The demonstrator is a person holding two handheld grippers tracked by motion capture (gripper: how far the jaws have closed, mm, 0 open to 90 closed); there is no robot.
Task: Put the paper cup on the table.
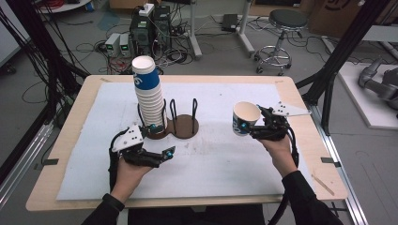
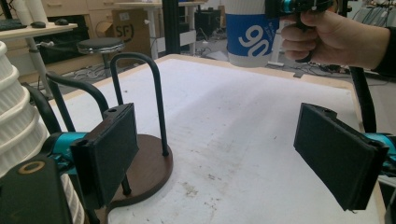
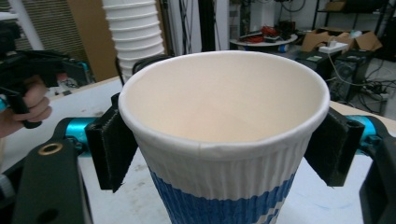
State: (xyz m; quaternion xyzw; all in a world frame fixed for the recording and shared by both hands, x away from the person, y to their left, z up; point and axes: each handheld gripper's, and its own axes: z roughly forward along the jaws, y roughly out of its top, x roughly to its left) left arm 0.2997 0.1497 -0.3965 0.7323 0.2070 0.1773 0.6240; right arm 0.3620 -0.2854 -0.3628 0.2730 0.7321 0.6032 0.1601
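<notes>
A: Start with the tabletop (image 1: 291, 154). What stands on it?

B: A tall cup stack (image 1: 148, 96) in one side of a double rack (image 1: 180, 125). The rack's other ring, right of the stack, is empty.

A: And the loose cup (image 1: 245, 118)?

B: Well right of the stack, off the tabletop, upright with its mouth up. The right gripper (image 1: 256, 126) clamps it across the ribbed wall just under the rim; both pads press the paper.

A: The left gripper (image 1: 168, 152)?

B: Just in front of the stack's base, jaws apart with nothing between them.

A: What could go wrong?

B: I'd judge three things. Squeeze harder and the thin wall buckles, so the cup won't nest or seat. Come at the stack too low and the cup knocks that tall, slightly leaning column over. And the free gripper sits close enough to nudge the stack's base.
</notes>
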